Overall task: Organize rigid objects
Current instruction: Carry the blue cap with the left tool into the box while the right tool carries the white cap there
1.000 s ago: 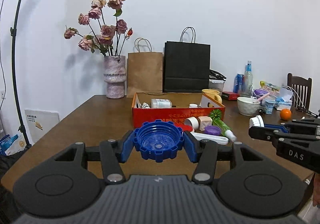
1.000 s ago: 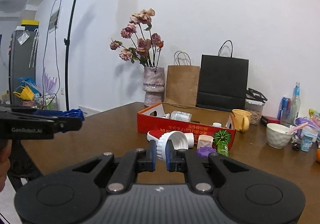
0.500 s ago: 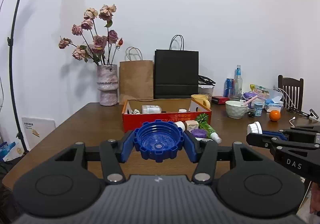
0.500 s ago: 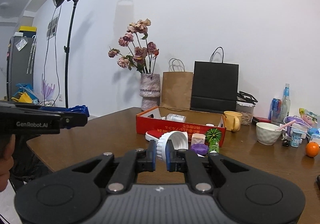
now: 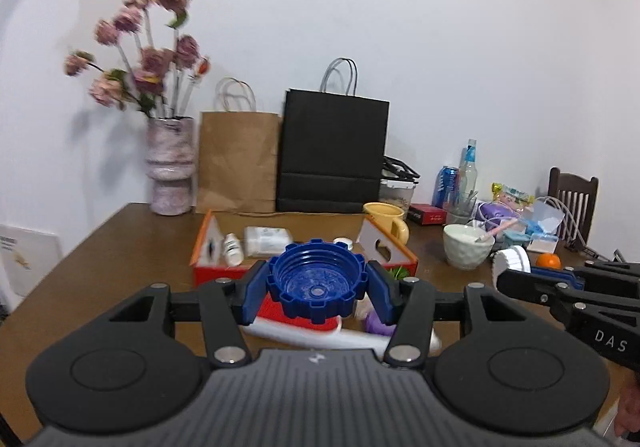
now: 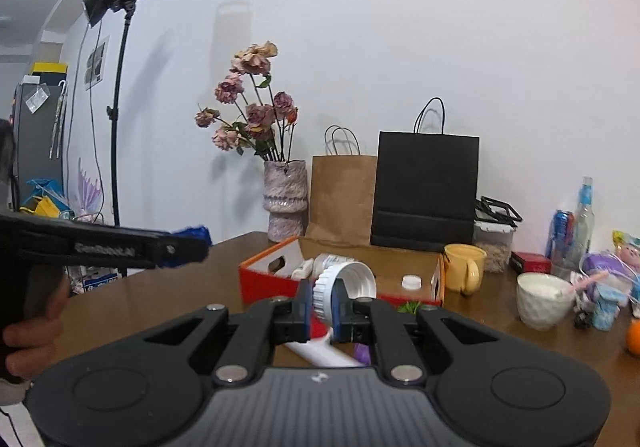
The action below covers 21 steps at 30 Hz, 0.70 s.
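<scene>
So the left hand-held gripper [image 5: 316,287] is clamped on a big blue cap [image 5: 317,283], blue pads pressing both sides of its notched rim, open side facing the camera. It's held up in the air, right in front of the red box [image 5: 304,271], which sits open on the brown tabletop [image 5: 120,247].

The right hand-held gripper [image 6: 322,303] is squeezed nearly shut on the ridged rim of a white cap [image 6: 346,285], which is tilted with its hollow side facing right. That one hangs in front of the box's near wall too. In the left view you can see the right one poking in from the right edge with the white cap at its tip.

In the box: a small white bottle [image 5: 233,248], a white packet [image 5: 267,239] and a little white cap [image 6: 411,281], with bare cardboard floor between them.

Just below the grippers, on the tabletop in front of the box, there's a white tube-ish thing [image 6: 316,353] and something purple [image 6: 362,353], partly hidden. Right of the box it's crowded: yellow mug [image 6: 464,267], white bowl [image 6: 544,299], an orange [image 5: 548,261]. Behind it a vase [image 5: 170,167] and two paper bags stand along the wall. The left side of the tabletop is bare out to its edge.
</scene>
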Available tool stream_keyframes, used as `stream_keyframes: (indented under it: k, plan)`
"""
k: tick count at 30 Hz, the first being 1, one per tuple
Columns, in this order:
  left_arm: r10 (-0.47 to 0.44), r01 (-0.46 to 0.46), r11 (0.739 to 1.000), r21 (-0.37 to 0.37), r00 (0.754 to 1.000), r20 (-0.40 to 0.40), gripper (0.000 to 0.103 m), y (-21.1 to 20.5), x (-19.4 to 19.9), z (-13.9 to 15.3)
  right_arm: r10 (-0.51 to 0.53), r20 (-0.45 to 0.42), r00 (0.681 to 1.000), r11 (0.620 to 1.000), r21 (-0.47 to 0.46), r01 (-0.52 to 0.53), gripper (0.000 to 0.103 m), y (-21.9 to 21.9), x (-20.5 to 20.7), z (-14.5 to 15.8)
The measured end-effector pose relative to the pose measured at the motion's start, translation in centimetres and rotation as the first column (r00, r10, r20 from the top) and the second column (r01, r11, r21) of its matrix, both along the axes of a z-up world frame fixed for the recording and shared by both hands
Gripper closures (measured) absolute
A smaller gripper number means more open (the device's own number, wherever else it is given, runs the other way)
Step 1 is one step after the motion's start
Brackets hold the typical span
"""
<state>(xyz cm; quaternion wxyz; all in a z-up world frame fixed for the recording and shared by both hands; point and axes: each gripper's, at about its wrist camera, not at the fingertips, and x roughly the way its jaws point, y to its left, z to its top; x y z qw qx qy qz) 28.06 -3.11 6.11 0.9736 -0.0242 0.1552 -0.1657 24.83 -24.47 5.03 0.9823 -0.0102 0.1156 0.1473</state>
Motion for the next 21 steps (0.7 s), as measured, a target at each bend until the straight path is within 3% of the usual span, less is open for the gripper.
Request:
stream_keyframes:
  k: [6,12,16,21]
  plan:
    - [-0.092,0.091,0.996,-0.014,0.992,-0.083,0.049,-1.8,10.9,1.8,0.054,-0.05,0.997,0.998,0.047,-0.052,0.094,-1.9,10.4,2.6]
    - [-0.082,0.083,0.997,-0.007,0.98,-0.18,0.049,-3.9,21.6,2.2,0.082,-0.175,0.981,0.995,0.077,-0.069,0.094,-3.2,22.5,3.5]
    - [-0.048,0.051,0.999,0.005,0.968,-0.248,0.049,-5.4,27.8,1.4,0.102,-0.283,0.954,0.986,0.153,-0.06,0.094,-3.9,30.7,2.4]
    - [-0.045,0.049,0.999,0.003,0.935,-0.352,0.049,-7.2,34.3,-1.9,0.15,-0.432,0.889,0.948,0.318,-0.006,0.094,-5.5,39.4,-1.8]
